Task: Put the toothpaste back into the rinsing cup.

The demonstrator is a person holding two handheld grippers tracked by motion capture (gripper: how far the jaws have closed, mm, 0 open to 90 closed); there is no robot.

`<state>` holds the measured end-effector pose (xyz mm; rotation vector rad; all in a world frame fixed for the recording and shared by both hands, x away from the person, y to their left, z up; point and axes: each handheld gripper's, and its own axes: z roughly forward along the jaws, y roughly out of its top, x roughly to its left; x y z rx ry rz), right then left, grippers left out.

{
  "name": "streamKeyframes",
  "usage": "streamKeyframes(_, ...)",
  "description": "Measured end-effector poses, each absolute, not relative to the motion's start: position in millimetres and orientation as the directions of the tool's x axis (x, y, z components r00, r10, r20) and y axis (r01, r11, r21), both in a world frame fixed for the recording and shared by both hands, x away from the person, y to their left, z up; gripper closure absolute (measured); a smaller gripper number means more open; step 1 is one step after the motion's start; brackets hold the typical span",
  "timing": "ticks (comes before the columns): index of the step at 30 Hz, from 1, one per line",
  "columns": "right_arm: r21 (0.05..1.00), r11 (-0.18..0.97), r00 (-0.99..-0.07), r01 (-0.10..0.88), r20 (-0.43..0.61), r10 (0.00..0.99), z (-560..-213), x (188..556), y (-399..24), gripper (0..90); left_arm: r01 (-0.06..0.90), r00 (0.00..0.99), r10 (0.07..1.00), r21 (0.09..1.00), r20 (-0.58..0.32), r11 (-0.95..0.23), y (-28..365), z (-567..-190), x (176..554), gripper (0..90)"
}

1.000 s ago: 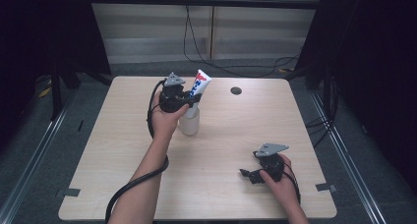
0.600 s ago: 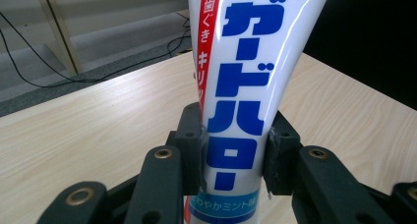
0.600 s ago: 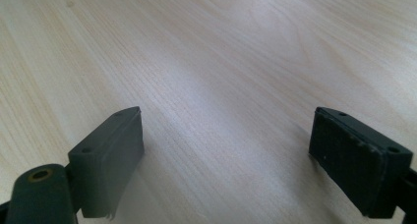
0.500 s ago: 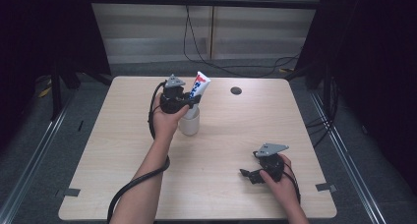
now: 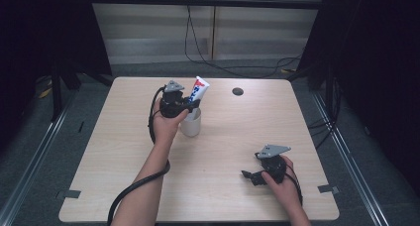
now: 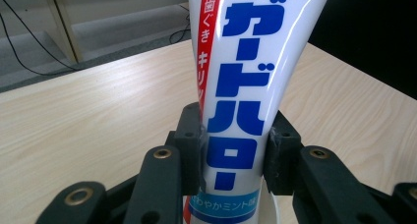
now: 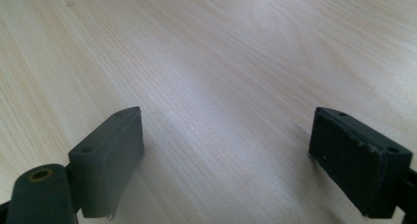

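The left gripper (image 5: 192, 106) is clamped on a toothpaste tube (image 6: 239, 86), its two pads pressing the tube's sides a little above the lower end. The tube stands nearly upright between the jaws, leaning slightly, and its bottom end sits inside a white cup (image 5: 190, 124) directly beneath the gripper. In the left gripper view a sliver of the cup's rim shows just under the tube.

The right gripper (image 5: 252, 176) rests low on the desk (image 5: 228, 137), well apart from the cup, jaws spread wide with nothing between them but bare wood.

The main risk, as I judge it, lies with the cup. It looks light and nothing steadies it, so any sideways drift of the left gripper would lever the tube against the rim and could tip or slide the cup. The tube is soft, and a hard squeeze could deform it, or let it twist in the pads. If the jaws open while the tube leans, its tall upper part could topple over the rim and pull the cup down with it.
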<state>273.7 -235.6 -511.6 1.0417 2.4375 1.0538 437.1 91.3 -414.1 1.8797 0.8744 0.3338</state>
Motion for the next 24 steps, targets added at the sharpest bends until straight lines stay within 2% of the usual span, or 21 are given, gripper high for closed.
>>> streamKeyframes(24,0.722,0.471,-0.697,0.507,0.022,0.717,-511.7,273.8,-235.7,12.7,0.442,0.694,0.704,0.862,-0.153,-0.249,92.8,-423.9,434.7,64.4)
